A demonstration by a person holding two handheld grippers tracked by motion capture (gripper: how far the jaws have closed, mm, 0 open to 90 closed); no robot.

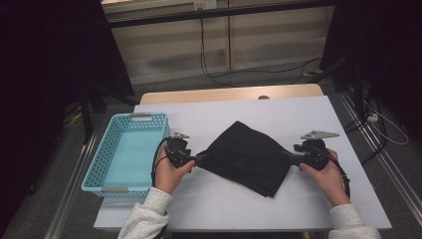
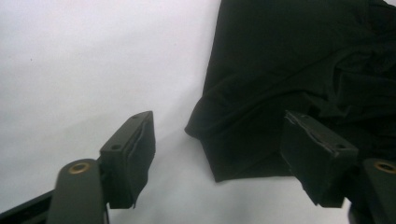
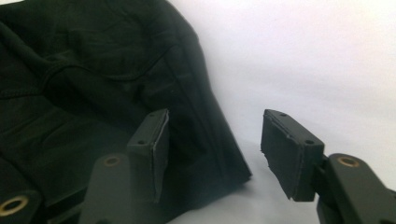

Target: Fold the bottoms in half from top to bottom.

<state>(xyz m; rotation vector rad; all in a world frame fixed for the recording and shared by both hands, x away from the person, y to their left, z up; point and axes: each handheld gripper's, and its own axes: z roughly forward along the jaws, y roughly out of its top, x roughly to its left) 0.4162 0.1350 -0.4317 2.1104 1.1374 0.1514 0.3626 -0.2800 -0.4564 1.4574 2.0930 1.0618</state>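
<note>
A black folded cloth (image 1: 246,155) lies flat on the middle of the white table (image 1: 298,117). My left gripper (image 1: 201,160), held in a hand, is at the cloth's left corner. In the left gripper view the left gripper (image 2: 219,158) is open; the cloth's corner (image 2: 243,140) lies on the table between the jaws and the pads do not press on it. My right gripper (image 1: 287,157) is at the cloth's right edge. In the right gripper view the right gripper (image 3: 217,154) stands open, with the cloth's folded edge (image 3: 201,135) between the jaws, untouched by either pad.
An empty teal plastic basket (image 1: 107,149) stands on the table's left side, close to my left hand. A wooden strip (image 1: 229,93) runs along the table's far edge. Cables (image 1: 378,124) trail on the floor to the right.
</note>
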